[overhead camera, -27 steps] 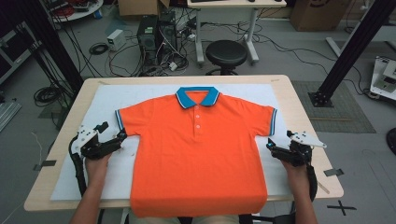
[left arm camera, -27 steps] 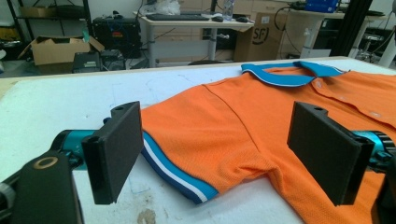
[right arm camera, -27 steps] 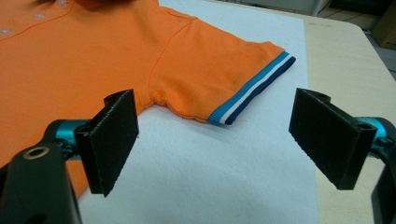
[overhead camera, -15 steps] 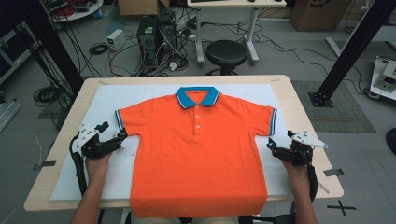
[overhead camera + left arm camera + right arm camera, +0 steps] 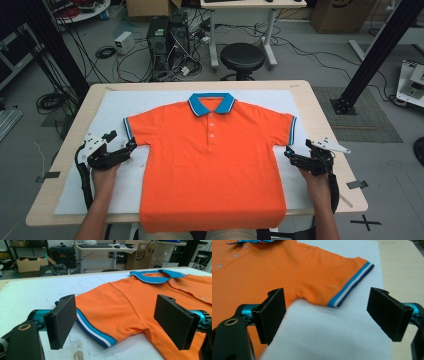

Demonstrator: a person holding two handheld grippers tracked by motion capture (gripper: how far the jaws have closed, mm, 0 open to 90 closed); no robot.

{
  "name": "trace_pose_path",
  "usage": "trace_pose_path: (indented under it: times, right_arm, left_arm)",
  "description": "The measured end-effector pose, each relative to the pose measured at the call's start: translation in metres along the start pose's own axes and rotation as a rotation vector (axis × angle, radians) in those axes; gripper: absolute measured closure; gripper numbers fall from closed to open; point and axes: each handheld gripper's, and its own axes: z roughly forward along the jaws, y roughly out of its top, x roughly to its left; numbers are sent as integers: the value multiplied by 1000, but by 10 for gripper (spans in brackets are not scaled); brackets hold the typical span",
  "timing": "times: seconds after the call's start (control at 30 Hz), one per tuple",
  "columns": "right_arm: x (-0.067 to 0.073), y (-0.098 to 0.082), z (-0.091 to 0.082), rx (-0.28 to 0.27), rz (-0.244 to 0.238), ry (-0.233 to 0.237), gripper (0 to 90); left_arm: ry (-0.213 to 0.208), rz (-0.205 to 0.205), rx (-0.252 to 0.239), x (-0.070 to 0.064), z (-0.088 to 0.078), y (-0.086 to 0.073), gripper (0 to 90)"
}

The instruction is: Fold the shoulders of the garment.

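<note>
Counter: I'm looking down on a light wooden counter (image 5: 320, 107) carrying a white cloth mat (image 5: 120, 105).
Room: a round black stool (image 5: 242, 56) is standing behind it.
Shirt: the orange short-sleeved polo shirt with a blue collar (image 5: 212, 160) is lying flat on the mat.
Left gripper (image 5: 131, 145): I'm holding it jaws apart, beside the sleeve.
Right gripper (image 5: 290, 156): jaws apart, hovering near the other sleeve.

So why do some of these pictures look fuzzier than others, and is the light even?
High view: even, soft light, no hard shadows, the shirt fairly sharp. Left gripper view: the pads and the sleeve are clear, the room behind softer. Right gripper view: blurrier overall, the white cloth near the lens smeared and the collar washed out at the top.
</note>
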Motion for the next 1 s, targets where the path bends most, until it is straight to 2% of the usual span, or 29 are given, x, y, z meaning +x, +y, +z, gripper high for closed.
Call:
trace_pose_path:
  times: [0.2, 0.3, 0.37, 0.47, 0.53, 0.57, 0.63, 0.73, 0.87, 1.0]
  right_arm:
    - [12, 19, 6, 22, -28, 17, 158]
    - [11, 25, 11, 46, -34, 12, 158]
    - [9, 38, 16, 61, -24, -8, 157]
    - [4, 49, 23, 89, -8, 5, 158]
    - [1, 55, 30, 120, -6, -10, 158]
    - [1, 55, 30, 120, -6, -10, 158]
    - [-3, 58, 39, 160, -4, -26, 158]
    - [-10, 57, 48, 197, 29, -53, 158]
    - [-15, 55, 54, 230, 44, -79, 159]
    - [-20, 53, 61, 262, 47, -107, 217]
  left_arm:
    - [-1, 3, -1, 0, 0, 0, 184]
    - [-2, -1, 2, 0, 0, 0, 184]
    - [-3, -2, 4, 0, 0, 0, 184]
    - [-4, -2, 7, 0, 1, 0, 184]
    - [-5, -1, 7, 0, 0, 0, 184]
    - [-5, -1, 7, 0, 0, 0, 184]
    - [-6, -1, 6, 0, 0, 0, 184]
    - [-8, 0, 7, 0, 1, 0, 184]
    - [-8, 0, 9, 0, 1, 0, 184]
    - [-8, 7, 19, 0, 2, 1, 184]
